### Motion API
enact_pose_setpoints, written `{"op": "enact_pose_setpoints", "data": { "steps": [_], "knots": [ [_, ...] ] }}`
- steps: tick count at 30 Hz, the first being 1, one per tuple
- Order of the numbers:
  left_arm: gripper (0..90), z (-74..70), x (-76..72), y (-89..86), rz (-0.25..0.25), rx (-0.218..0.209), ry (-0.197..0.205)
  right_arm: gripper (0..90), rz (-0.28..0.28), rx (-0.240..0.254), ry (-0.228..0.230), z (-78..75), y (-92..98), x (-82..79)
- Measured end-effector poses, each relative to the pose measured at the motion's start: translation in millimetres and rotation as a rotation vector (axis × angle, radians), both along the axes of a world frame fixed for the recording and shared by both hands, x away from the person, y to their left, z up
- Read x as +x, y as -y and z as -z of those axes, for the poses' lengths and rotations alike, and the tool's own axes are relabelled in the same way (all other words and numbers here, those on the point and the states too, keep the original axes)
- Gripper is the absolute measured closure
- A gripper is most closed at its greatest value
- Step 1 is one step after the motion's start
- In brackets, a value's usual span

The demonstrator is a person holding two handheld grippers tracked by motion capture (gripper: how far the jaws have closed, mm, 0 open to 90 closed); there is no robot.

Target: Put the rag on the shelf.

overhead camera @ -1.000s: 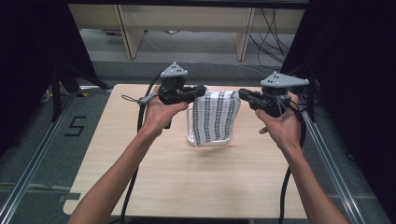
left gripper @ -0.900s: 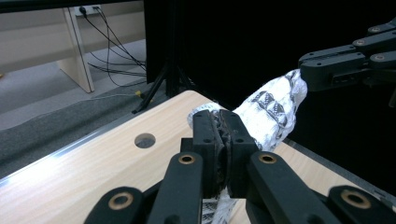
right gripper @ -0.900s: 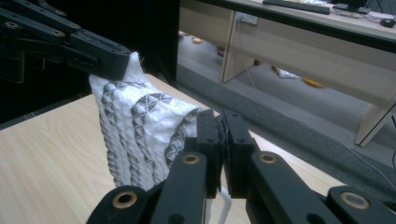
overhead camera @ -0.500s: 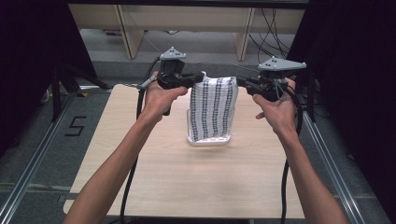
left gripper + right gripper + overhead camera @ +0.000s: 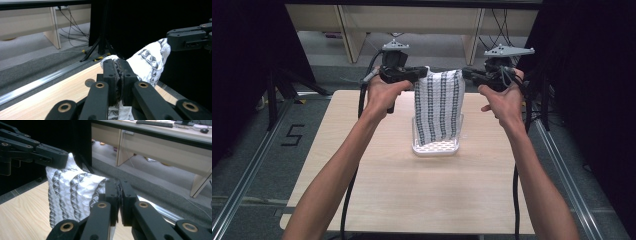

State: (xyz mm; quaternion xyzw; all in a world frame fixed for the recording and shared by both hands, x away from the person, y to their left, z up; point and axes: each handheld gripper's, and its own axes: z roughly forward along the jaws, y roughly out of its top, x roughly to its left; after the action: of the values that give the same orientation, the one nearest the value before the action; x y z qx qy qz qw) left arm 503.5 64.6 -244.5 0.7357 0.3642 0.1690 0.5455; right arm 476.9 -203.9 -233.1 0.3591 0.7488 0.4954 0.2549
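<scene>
Both grippers hold a white cloth with dark patterned stripes [image 5: 439,107] up by its top corners above a white perforated tray [image 5: 435,147] on the wooden table [image 5: 377,190]. The left gripper [image 5: 422,73] is clamped tight on one corner, the right gripper [image 5: 467,74] on the other. The cloth's lower end hangs into the tray.

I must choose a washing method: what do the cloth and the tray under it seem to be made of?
Cloth: probably soft woven or knitted fabric, white with dark patterned stripes, matte; it hangs in folds. Tray: likely white plastic, slightly glossy, with a perforated floor.
</scene>
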Motion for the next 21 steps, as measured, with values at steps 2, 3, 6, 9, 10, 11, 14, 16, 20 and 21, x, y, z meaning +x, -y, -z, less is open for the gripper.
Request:
{"op": "enact_pose_setpoints", "data": {
  "steps": [2, 3, 6, 9, 10, 11, 14, 16, 20, 21],
  "knots": [
    [85.6, 2.2, 3.8, -0.1, -0.007, -0.008, -0.007, 87.5, 0.013, 0.005, -0.015, 1.5, -1.5, 2.9],
    [85.6, 3.3, 6.2, 0.1, -0.009, -0.01, -0.01, 87.5, 0.009, -0.002, -0.012, 3.3, -1.2, 7.1],
    [85.6, 5.9, 12.2, 1.5, -0.016, -0.013, -0.015, 87.5, 0.023, 0.006, -0.033, 6.0, -2.3, 12.1],
    [85.6, 11.5, 25.6, 5.1, -0.025, -0.028, -0.032, 87.5, 0.053, -0.006, -0.052, 11.0, -4.3, 24.7],
    [85.6, 14.2, 28.6, 6.9, -0.028, -0.016, -0.043, 87.5, 0.052, -0.012, -0.047, 12.2, -3.9, 27.9],
    [85.6, 16.6, 30.6, 8.1, -0.033, -0.009, -0.05, 87.5, 0.06, -0.007, -0.062, 13.9, -4.6, 31.2],
    [85.5, 21.5, 35.4, 9.8, -0.037, -0.012, -0.06, 87.4, 0.07, -0.024, -0.081, 20.7, -5.3, 40.7],
    [85.5, 23.8, 38.8, 9.4, -0.046, -0.014, -0.069, 87.4, 0.072, -0.018, -0.087, 22.3, -5.9, 42.6],
    [85.3, 29.2, 46.1, 6.9, -0.073, -0.005, -0.081, 87.4, 0.077, -0.015, -0.11, 28.3, -8.8, 50.5],
    [85.2, 30.8, 47.9, 6.8, -0.079, -0.001, -0.085, 87.3, 0.075, -0.02, -0.11, 30.5, -10.8, 54.5]
  ]
}}
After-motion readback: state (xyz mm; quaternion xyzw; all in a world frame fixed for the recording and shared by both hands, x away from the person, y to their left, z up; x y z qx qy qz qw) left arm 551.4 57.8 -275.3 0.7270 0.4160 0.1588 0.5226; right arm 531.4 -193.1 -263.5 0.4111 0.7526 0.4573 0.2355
